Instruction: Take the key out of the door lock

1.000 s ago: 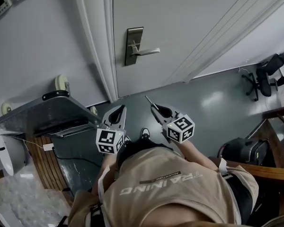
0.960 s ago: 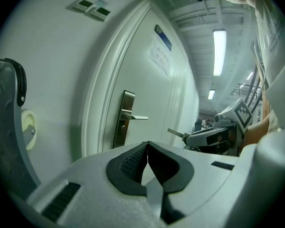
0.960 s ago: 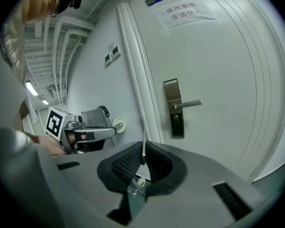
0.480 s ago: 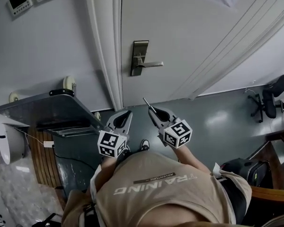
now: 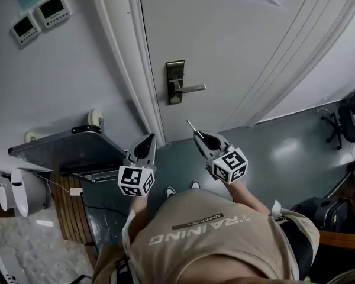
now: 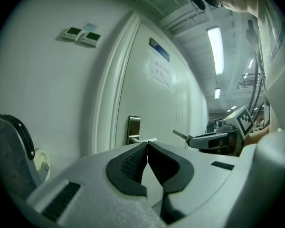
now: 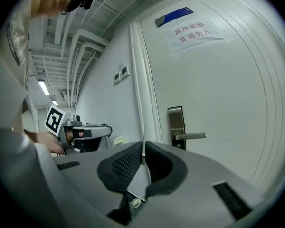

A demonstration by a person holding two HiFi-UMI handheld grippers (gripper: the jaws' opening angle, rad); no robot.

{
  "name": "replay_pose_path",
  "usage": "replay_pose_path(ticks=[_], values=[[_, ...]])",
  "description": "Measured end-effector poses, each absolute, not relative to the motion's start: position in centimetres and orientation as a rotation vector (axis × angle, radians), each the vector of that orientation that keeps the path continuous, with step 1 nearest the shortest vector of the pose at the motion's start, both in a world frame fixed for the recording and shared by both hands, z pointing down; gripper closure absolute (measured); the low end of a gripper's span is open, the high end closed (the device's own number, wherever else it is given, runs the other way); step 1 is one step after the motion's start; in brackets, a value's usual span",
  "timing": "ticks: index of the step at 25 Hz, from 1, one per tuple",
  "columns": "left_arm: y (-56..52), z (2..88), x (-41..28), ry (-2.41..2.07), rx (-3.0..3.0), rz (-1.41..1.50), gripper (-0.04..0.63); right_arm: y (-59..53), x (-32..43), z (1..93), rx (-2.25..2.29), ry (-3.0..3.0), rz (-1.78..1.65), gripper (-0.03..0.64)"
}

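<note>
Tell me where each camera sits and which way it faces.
Head view: on the person's head, looking steeply down at the door, lock plate, left gripper and right gripper; the shirt shows.
Left gripper view: on the left gripper, facing the door; its shut jaws show.
Right gripper view: on the right gripper, facing the lock plate; its jaws shut on the key.
Shared: both gripper views show the lock plate and the other gripper.

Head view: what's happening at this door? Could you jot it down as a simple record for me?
Place: person facing a closed white door
Door fitting: metal lever handle on a lock plate
Left gripper: jaws together, empty
Right gripper: jaws shut on a thin metal key, tip pointing at the door
Contact: neither gripper touches the door
</note>
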State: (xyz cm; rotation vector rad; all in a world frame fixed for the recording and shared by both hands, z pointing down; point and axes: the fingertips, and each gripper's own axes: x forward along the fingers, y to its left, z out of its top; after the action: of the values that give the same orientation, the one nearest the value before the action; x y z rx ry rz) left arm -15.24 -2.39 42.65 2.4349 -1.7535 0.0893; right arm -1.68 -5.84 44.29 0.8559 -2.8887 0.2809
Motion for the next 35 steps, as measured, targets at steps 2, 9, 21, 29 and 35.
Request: replay_pose_path(ticks=[2, 9, 21, 29, 35], values=[[-2.5, 42.7, -15.3, -1.770, 2.423, 0.056, 0.586, -6.6, -2.0, 44.3, 0.846, -2.894, 0.281, 0.589], [-2.6, 44.8, -15.2, -1.759, 2.409, 0.147, 0.586, -7.8, -3.3, 44.5, 0.776, -2.904, 0.261, 0.589], [-8.5, 43.3, -14.6, -1.692, 2.486, 0.148, 0.586, -12.5, -3.0, 43.5, 0.883, -2.933, 0.272, 0.589], [-9.0, 43.3, -14.8, -1.687, 2.448, 0.144, 0.586, -12.5, -2.3, 43.2, 0.872, -2.929, 0.286, 0.589], [-7.0, 45.1, -12.4, -1.649, 2.436, 0.166, 0.586, -10.7, -1.2, 44.4, 0.867, -2.922, 0.323, 0.589]])
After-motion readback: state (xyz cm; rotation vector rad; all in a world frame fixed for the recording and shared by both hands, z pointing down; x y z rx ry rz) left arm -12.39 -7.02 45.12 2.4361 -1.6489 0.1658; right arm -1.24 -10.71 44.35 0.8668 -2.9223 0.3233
